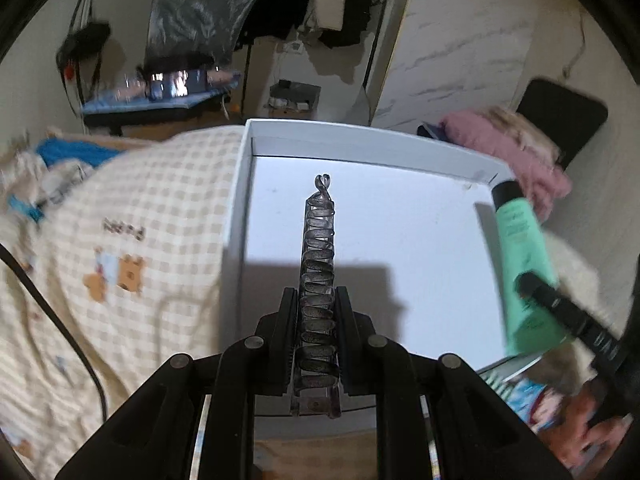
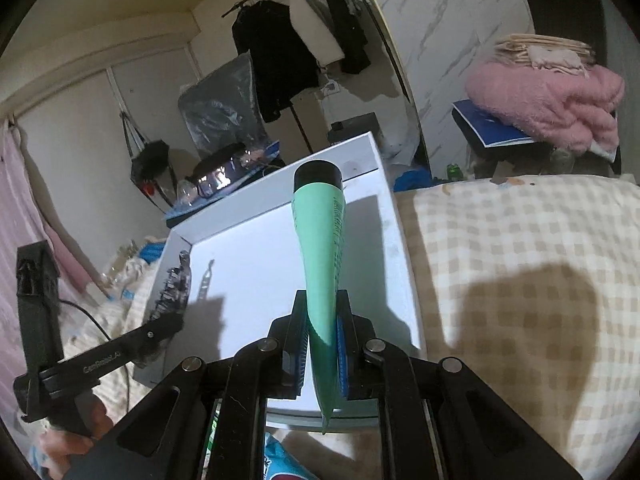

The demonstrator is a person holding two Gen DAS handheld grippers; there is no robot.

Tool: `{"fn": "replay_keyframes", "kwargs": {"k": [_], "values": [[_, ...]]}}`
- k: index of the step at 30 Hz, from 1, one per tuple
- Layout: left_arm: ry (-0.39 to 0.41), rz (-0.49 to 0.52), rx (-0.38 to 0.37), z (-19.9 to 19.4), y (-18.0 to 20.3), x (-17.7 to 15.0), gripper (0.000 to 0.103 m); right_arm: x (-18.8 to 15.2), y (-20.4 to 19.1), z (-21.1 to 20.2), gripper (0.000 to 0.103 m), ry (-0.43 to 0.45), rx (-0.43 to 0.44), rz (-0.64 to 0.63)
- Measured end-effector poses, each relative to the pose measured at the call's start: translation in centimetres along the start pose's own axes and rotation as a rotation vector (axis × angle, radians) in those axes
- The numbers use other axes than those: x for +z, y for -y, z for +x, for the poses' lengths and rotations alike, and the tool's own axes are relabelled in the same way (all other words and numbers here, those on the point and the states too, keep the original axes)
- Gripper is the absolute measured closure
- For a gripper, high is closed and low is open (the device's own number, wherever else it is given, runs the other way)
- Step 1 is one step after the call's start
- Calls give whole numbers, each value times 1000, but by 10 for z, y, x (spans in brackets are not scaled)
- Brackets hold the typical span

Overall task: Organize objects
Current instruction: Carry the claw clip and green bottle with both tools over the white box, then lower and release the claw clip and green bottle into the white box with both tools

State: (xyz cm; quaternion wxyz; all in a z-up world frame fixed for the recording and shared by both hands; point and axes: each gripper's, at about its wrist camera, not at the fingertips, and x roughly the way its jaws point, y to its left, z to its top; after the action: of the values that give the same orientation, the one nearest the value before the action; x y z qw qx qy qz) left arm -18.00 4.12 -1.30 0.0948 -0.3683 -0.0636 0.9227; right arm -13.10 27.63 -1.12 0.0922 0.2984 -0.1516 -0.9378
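Observation:
A shallow white box (image 1: 352, 148) lies on the bed; it also shows in the right wrist view (image 2: 400, 240). My left gripper (image 1: 317, 300) is shut on a long clear hair clip (image 1: 318, 248) with a dark spiral, held above the box floor. My right gripper (image 2: 322, 308) is shut on a green tube (image 2: 322, 240) with a black cap, held over the box's right side. The tube (image 1: 526, 256) and right gripper (image 1: 560, 304) show at the right of the left wrist view. The clip (image 2: 174, 284) and left gripper (image 2: 160, 328) show at the box's left wall in the right wrist view.
The box rests on a cream checked blanket (image 1: 120, 260), also in the right wrist view (image 2: 520, 280). A pink fluffy garment (image 2: 548, 100) lies on a black chair to the right. Clothes hang on a rack (image 2: 300, 40) behind. A blue packet (image 2: 280, 464) lies below the box.

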Motion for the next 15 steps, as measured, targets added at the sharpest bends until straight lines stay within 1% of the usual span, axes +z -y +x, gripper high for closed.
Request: {"fn": "replay_keyframes", "kwargs": {"k": [2,5,7,9,12,13,15], "values": [[-6,27,14,1,2,-5,84,-1,1,1,90,-1,-6,-5],[-26,26,14,6,1,-9,84,-3,0,0,90,3,-19,-19],[-39,22,3,10,0,-10,84,-4,-1,1,90,4,-29,-33],[-34,11,-11,10,-2,-10,84,-4,1,0,90,4,-18,-28],[-32,23,-18,10,0,-11,84,-5,1,-1,90,5,-8,-20],[-24,34,-8,10,1,-13,84,-5,-1,-2,90,6,-20,-28],[-19,58,21,12,5,-15,83,-6,-7,-2,90,0,-83,-74]]}}
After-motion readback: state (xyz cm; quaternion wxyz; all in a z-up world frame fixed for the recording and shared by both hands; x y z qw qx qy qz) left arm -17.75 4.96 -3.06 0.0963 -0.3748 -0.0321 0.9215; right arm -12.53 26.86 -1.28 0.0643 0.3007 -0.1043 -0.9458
